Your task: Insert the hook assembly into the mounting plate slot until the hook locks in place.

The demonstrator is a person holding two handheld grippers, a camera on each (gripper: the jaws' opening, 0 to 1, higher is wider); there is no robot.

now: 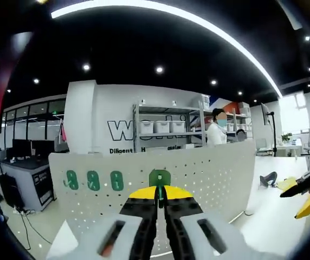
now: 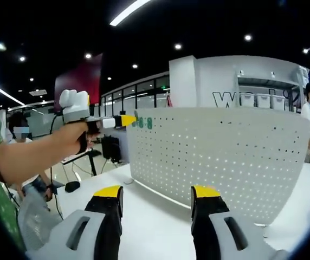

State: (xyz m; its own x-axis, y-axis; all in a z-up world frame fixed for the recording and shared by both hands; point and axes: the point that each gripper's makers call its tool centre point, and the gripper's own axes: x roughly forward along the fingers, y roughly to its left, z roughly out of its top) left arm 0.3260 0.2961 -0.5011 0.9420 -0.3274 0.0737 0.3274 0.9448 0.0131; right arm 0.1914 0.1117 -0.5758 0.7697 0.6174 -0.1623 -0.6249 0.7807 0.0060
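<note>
Left gripper view looks straight along the left tongs: the yellow-tipped jaws are pinched together on a green hook, held up against the white pegboard near its top edge. Three more green hooks sit in a row on the board, off to the left of the held one. At the far right edge of this view, the right tongs poke in, jaws spread, above the white desk.

Right gripper view gives the other angle: the right tongs stand wide apart, nothing between them, hovering over the desk in front of the board. The left tongs come in from the left, carried by a bare forearm, their yellow tip right at the board's upper left corner. Small green marks show there, but they're too tiny to tell hook from hook. Whether the held hook is actually seated in a slot, neither view settles; the jaws cover its lower part.
</note>
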